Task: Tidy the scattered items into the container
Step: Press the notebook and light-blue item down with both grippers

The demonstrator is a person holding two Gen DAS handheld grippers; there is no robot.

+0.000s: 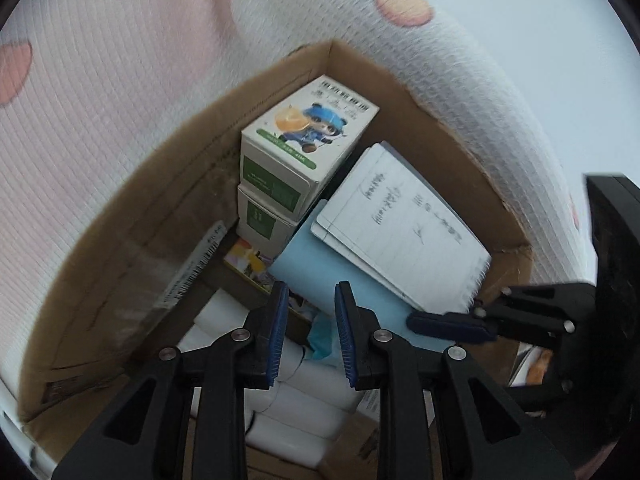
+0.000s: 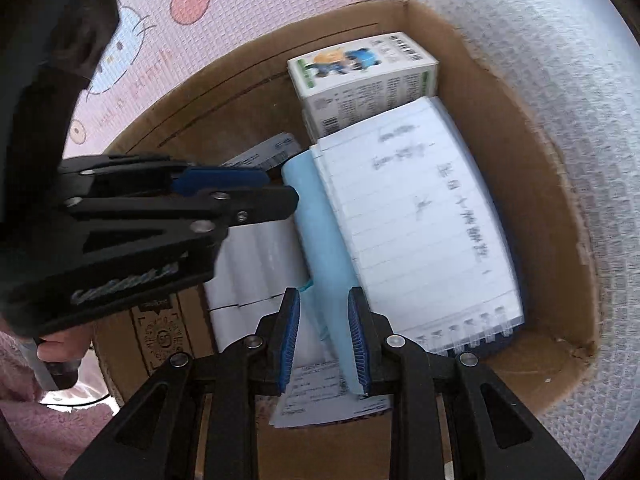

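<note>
Two grippers (image 1: 312, 336) (image 2: 324, 340), two stacked cartons (image 1: 304, 140), one notebook (image 1: 404, 224).

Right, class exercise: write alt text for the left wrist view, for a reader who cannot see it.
A cardboard box on a patterned mat holds a cartoon-printed carton, a handwritten notebook on a light blue pad, and white rolls. The left gripper points down into it, nothing between its fingers; the right gripper enters from the right.

Looks like a home, likely a play or living area: padded floor mat (image 2: 248, 12) with pink cartoon prints, cardboard box (image 2: 532, 168) sitting on it, person's fuzzy pink sleeve (image 2: 36, 424) at frame edge.
</note>
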